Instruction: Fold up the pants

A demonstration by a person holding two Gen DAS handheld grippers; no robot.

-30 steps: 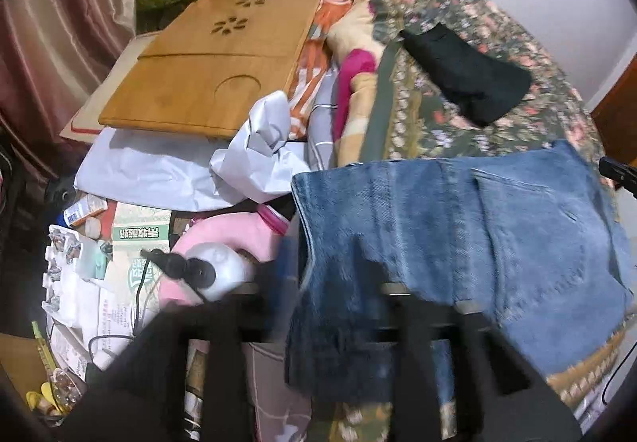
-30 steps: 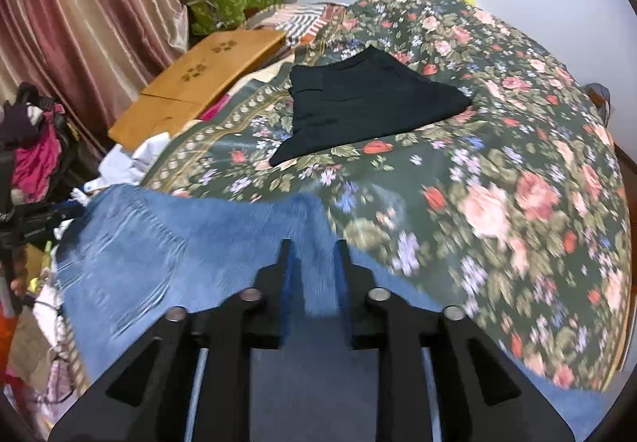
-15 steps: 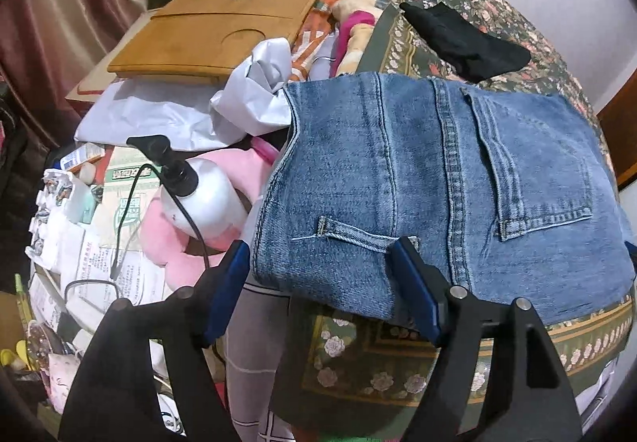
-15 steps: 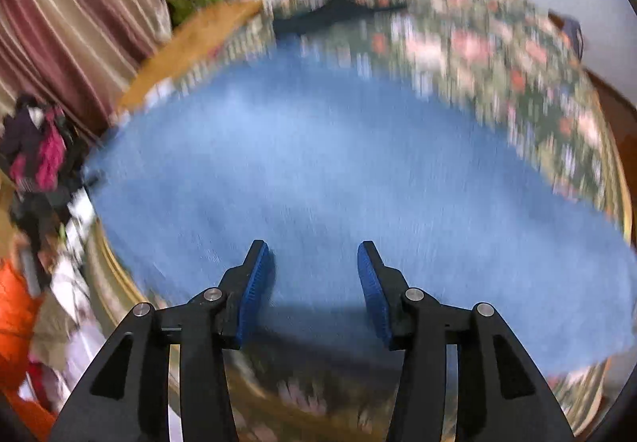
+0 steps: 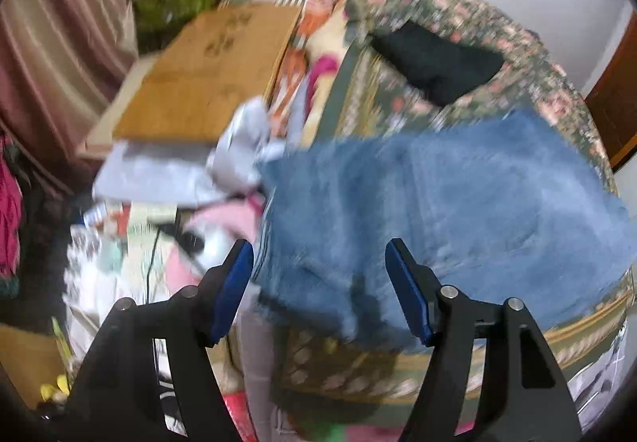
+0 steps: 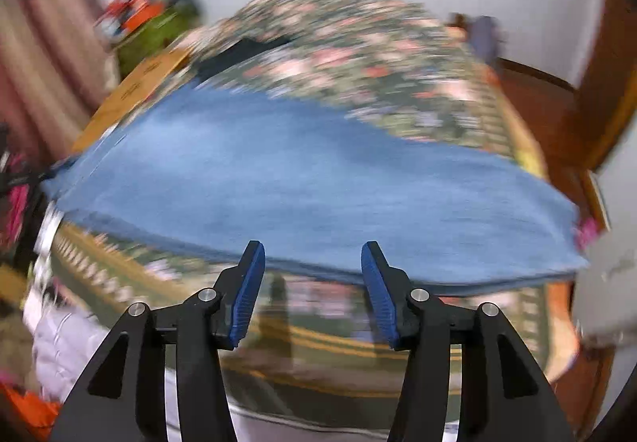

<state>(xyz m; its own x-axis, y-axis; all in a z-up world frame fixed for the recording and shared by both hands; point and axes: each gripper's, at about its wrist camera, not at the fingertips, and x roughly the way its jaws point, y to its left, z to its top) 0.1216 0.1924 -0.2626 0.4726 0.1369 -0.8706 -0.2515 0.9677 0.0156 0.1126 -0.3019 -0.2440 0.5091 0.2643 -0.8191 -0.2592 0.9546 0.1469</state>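
Two claws: both spread wide and pinching nothing, blue pads apart in each wrist view.
Left claw (image 5: 318, 288): hangs at the near left corner of the bed, its fingers straddling the rumpled end of the jeans without closing on it; whether a pad brushes the cloth cannot be told through the blur.
Right claw (image 6: 312, 290): hangs just off the bed's near edge, with the long near fold of the denim just beyond its fingertips, apart from them.
Jeans (image 6: 302, 187): lie flat across the near part of the bed as one broad blue slab, apparently doubled on themselves, a thick layered edge showing along the front.
Left end of the jeans (image 5: 458, 211): overhangs the corner of the bed a little and looks creased and loose there.
Progress: by the look of the stacked edge, at least one fold appears made; the bundle is wide, so a further fold and a tidying of the left end probably remain.
Floral bedspread (image 6: 358, 55): carries the jeans and runs on behind them to the wall.
Black garment (image 5: 434, 63): lies farther back on the bedspread, well apart from the denim.
Wooden board (image 5: 207, 71): sits off the bed's left side among clutter, far from both claws.
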